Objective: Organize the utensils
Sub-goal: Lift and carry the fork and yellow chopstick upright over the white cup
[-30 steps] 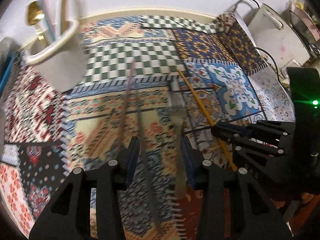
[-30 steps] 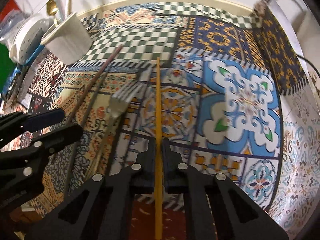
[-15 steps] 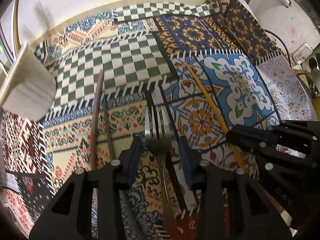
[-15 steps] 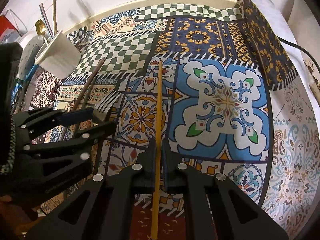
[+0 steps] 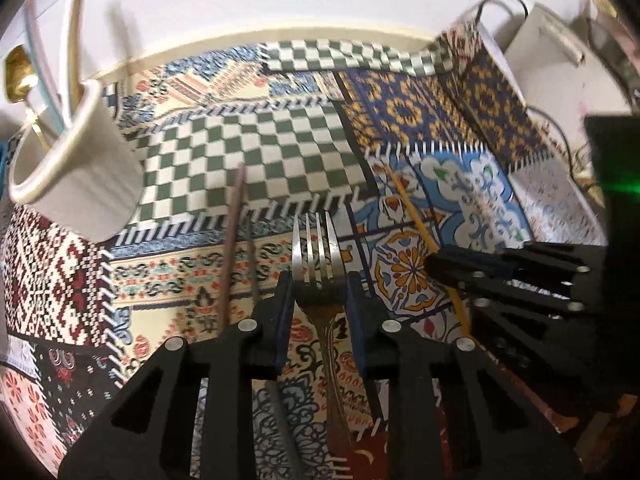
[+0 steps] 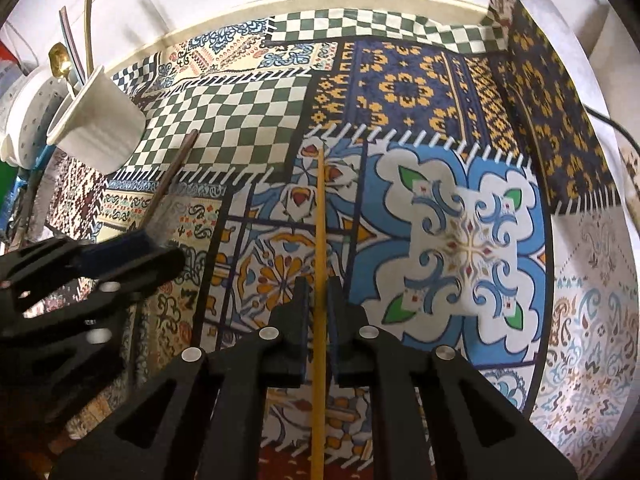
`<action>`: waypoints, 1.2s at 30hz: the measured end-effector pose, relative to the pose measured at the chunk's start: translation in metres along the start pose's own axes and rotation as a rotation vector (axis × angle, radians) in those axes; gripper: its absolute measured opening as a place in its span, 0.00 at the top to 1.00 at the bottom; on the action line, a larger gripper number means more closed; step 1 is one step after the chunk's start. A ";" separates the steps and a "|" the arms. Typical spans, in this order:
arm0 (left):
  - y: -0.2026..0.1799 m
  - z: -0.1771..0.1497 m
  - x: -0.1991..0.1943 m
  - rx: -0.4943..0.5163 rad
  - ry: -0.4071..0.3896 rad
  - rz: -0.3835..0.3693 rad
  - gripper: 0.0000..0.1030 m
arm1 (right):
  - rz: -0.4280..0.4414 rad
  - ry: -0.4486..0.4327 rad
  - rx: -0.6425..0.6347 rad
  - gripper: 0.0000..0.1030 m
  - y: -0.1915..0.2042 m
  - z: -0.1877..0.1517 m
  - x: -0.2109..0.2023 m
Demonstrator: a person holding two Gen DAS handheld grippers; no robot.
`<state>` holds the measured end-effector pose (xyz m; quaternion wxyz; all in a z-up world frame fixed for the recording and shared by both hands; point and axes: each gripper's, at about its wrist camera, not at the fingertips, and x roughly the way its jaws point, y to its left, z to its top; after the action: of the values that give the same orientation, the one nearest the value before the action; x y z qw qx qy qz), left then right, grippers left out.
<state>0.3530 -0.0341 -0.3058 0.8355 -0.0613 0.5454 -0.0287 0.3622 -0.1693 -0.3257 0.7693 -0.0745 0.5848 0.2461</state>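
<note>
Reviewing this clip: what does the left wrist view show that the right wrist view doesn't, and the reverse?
Only the left wrist view: the fork sharp, its head between the closing jaws of the left gripper, which do not yet press on it.

Only the right wrist view: the right gripper shut on the yellow chopstick, and a white perforated container behind the cup.

Both: the patterned tablecloth, the white cup holding a gold spoon, the brown chopstick lying on the cloth, and the yellow chopstick.

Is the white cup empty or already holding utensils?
Holding utensils: a gold spoon and several thin sticks rise from the white cup.
</note>
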 end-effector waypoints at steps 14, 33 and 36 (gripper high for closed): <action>0.009 -0.019 -0.070 -0.029 -0.144 -0.030 0.76 | 0.016 -0.093 -0.007 0.95 0.017 -0.003 -0.032; 0.026 -0.034 -0.156 -0.092 -0.372 0.004 0.77 | 0.075 -0.356 -0.051 0.95 0.060 -0.012 -0.134; 0.033 -0.033 -0.174 -0.105 -0.413 0.014 0.77 | 0.079 -0.398 -0.076 0.95 0.070 -0.005 -0.149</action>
<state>0.2519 0.0166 -0.1658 0.9254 -0.1054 0.3635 0.0188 0.2959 -0.1537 -0.1755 0.8561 -0.0302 0.4141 0.3078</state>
